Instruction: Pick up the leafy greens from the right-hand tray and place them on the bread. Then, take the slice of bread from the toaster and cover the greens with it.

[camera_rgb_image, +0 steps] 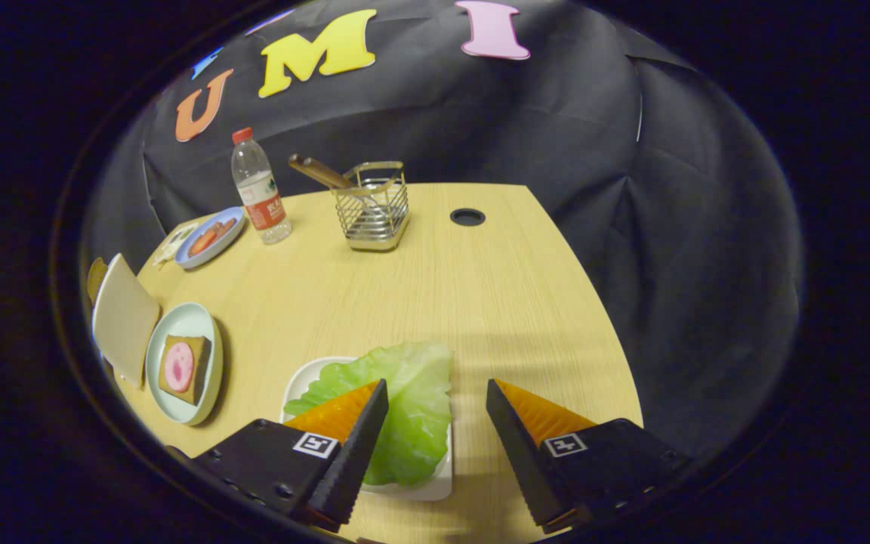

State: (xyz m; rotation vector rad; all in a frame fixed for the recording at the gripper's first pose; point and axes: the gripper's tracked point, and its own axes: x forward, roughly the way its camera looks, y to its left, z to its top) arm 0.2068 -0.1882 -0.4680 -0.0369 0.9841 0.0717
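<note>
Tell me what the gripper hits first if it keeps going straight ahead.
Probably bare table. The open gripper has the greens under its left finger, off the centre line; beyond that the way looks free to the table's far edge. Depth is uncertain.

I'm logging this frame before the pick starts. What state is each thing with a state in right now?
Gripper: open, fingers straddling the leaf's right edge, holding nothing.
Green lettuce leaf: lying on its white square tray, not lifted.
Brown bread slice with pink round topping: flat on pale green plate, uncovered.
Clear plastic water bottle with red cap: upright, capped.
Wire mesh utensil holder: upright, wooden handles sticking out.
</note>
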